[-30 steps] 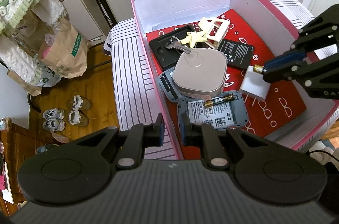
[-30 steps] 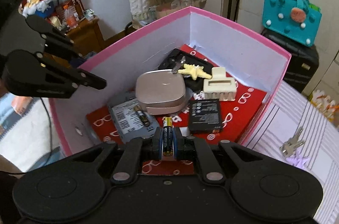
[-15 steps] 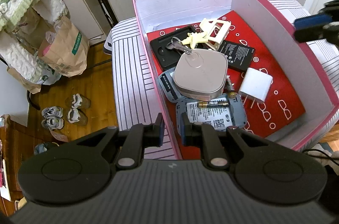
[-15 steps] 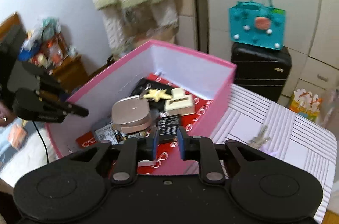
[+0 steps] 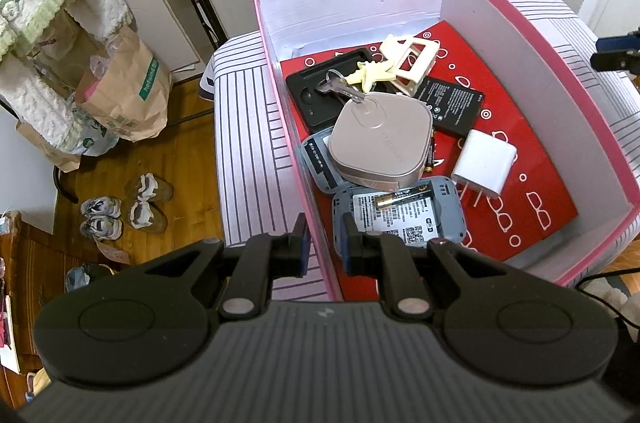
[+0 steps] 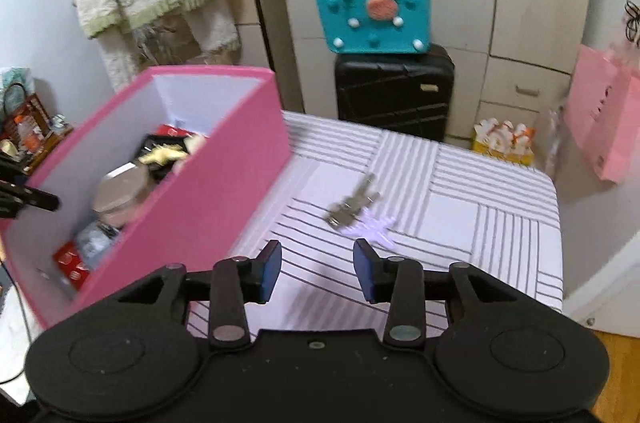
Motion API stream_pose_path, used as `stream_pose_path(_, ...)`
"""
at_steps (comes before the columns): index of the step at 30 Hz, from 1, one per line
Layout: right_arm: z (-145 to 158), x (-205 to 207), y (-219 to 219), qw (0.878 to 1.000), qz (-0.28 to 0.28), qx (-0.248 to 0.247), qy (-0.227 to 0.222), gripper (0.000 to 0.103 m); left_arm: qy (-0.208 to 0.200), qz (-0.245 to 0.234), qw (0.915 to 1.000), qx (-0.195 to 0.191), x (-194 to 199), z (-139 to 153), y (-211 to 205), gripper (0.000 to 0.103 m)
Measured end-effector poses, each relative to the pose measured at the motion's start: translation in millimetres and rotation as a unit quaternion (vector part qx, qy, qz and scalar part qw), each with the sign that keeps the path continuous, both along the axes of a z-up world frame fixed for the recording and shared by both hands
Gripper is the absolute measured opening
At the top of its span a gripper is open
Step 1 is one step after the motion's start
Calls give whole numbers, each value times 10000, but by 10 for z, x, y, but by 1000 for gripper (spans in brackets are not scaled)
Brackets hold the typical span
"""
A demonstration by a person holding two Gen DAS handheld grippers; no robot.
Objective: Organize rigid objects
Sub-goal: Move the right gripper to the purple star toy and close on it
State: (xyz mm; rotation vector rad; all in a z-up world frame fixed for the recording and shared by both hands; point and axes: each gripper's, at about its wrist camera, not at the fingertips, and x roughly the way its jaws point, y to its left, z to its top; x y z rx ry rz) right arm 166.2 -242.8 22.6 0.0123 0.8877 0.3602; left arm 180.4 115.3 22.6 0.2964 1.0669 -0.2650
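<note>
The pink box (image 5: 280, 95) with a red floor holds several items: a beige square case (image 5: 380, 143), a white charger (image 5: 484, 163), black phone batteries, keys with a yellow star, a cream clip and AA batteries (image 5: 400, 197). My left gripper (image 5: 324, 251) straddles the box's near wall, jaws narrowly apart around it. My right gripper (image 6: 316, 269) is open and empty over the striped table (image 6: 460, 183), short of a bunch of keys with a lilac star tag (image 6: 360, 215). The box (image 6: 208, 191) stands left of it.
A black suitcase (image 6: 394, 91) with a teal bag (image 6: 374, 19) on top stands behind the table. A pink paper bag (image 6: 604, 127) hangs at right. Paper bags (image 5: 120, 91) and shoes (image 5: 124, 207) lie on the wooden floor left of the table.
My right gripper let go of the AA battery in the box, drew out to the right and opened wide over the table. The left gripper stayed at the box wall.
</note>
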Motion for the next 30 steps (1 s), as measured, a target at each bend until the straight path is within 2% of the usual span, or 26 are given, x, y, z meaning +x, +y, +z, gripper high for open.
stream_pose_path(3,-151,81,-56,9999,14,82,140,50,10,24,10000,-28,2,1,13,13)
stream_pose_path(5,-278,145,-61,9996,86,150,236,57,14,28,10000,-9,0,2,8,13)
stream_pose_path(9,-489,240,-16,9997,73,-208,67,65,25,46,10000,18,9,5,-4,13)
stream_pose_path(15,-655,478,-68,9991,-2,-348,-238,68,39,43,10000,27,26,3,-8,13)
stream_pose_path(18,-753,600,-75,9991,62,-377,-193,68,60,72,10000,-7,27,1,-7,13)
stream_pose_path(20,-794,620,-69,9990,80,-333,-283,72,60,78,10000,-17,22,-2,-4,13)
stream_pose_path(25,-819,592,-34,9984,49,-357,-443,73,46,106,9999,-40,20,-3,-1,13)
stream_pose_path(27,-805,587,-18,9985,32,-369,-396,70,38,112,9999,-36,17,-3,-1,13)
stream_pose_path(28,-795,585,-10,9986,79,-354,-381,60,34,115,9999,-39,17,-2,3,13)
stream_pose_path(29,-779,574,0,9987,146,-328,-363,46,36,114,9999,-44,17,-2,2,13)
stream_pose_path(30,-769,572,6,9987,141,-348,-358,39,39,123,9999,-53,17,-2,2,13)
